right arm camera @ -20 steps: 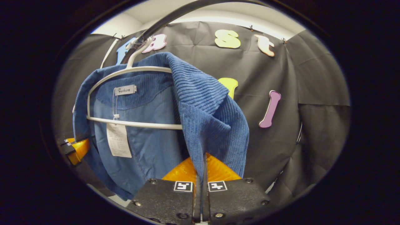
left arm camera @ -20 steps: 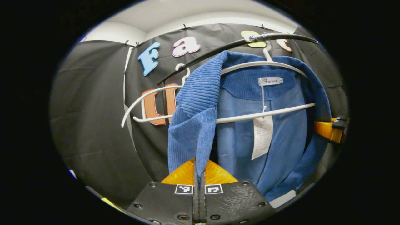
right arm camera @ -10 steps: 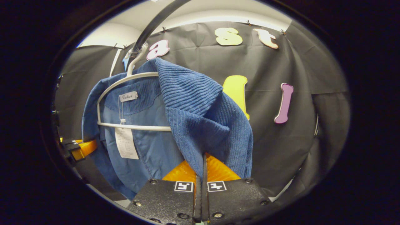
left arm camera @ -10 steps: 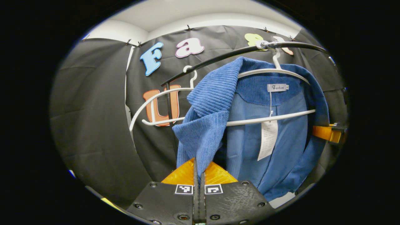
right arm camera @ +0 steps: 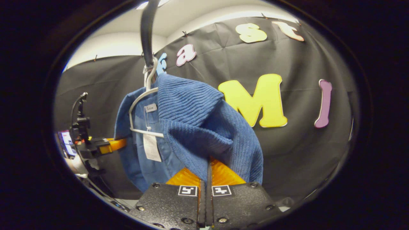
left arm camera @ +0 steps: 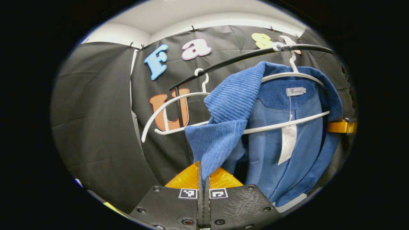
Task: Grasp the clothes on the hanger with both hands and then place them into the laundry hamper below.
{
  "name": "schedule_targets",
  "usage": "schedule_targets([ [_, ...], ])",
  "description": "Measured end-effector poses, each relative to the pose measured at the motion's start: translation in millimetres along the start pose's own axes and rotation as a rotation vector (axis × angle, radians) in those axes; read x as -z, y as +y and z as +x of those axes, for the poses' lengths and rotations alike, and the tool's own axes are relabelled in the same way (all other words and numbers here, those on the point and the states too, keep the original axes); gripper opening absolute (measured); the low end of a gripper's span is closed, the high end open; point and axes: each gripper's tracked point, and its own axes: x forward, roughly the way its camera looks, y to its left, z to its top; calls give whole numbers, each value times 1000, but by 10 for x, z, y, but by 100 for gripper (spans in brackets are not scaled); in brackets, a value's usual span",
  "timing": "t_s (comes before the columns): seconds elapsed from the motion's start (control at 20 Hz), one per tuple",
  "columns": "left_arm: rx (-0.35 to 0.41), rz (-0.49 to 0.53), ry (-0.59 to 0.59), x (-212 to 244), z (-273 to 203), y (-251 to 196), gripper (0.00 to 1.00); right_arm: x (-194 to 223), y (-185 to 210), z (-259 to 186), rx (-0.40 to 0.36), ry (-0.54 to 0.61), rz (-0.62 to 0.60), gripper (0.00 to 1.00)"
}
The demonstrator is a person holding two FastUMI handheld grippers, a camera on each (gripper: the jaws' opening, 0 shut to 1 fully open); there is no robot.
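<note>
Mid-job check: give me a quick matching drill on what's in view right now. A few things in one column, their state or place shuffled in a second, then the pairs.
Things:
1. blue jacket
2. empty white hanger
3. paper tag
4. left gripper

States:
A. hangs bare on the black rail
B. shut on a front edge of the jacket
C. dangles inside, below the neck label
D. draped on a white hanger

Pairs: 1-D, 2-A, 3-C, 4-B

Both views look up, close, sharing the jacket.
</note>
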Motion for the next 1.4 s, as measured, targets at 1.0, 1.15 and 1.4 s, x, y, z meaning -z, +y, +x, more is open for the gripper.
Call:
schedule_targets([
  [1.0, -59, -46, -49, -579, 408, 466, 0, -834, 87, -455, -355, -118, 287, 4],
  [1.15, -36, -29, -38, -576, 451, 424, 2, -886, -221, -449, -256, -158, 338, 4],
  [1.4, 19, -50, -7, -657, 580, 361, 3, -981, -493, -430, -171, -211, 446, 3],
])
